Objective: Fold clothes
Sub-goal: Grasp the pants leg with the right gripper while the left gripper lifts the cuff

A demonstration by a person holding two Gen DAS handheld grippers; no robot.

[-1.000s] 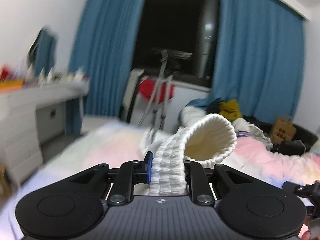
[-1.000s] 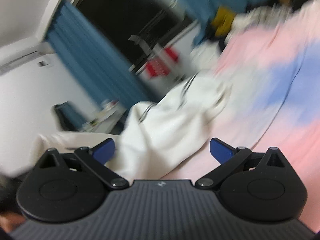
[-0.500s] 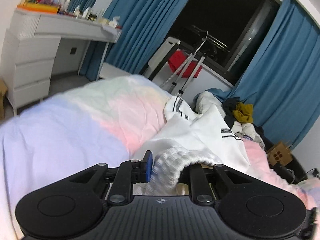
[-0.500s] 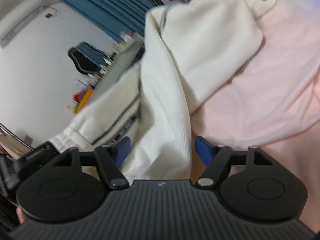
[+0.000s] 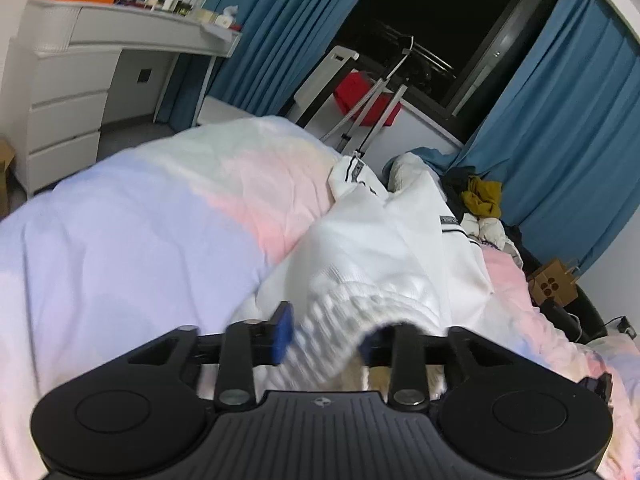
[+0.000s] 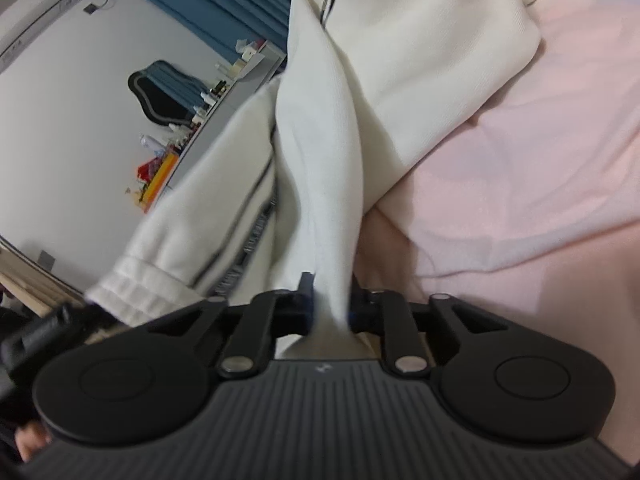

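Note:
A white garment with thin dark stripes (image 5: 400,248) lies across the pastel pink and lavender bedspread (image 5: 132,232). My left gripper (image 5: 326,336) is shut on its ribbed white cuff (image 5: 344,320), low over the bed. In the right wrist view the same garment (image 6: 384,92) stretches away from me. My right gripper (image 6: 330,300) is shut on a bunched fold of its white fabric (image 6: 332,248). The ribbed cuff (image 6: 136,280) and the left gripper show at the lower left of that view.
A white desk with drawers (image 5: 68,92) stands at the left. Blue curtains (image 5: 560,140) frame a dark window. A drying rack with a red item (image 5: 368,96) stands beyond the bed. A clothes pile (image 5: 480,196) and a cardboard box (image 5: 554,286) lie at the right.
My right gripper has closed on a fold of the white garment. My left gripper has lowered the cuff toward the bed and the garment now lies spread on it.

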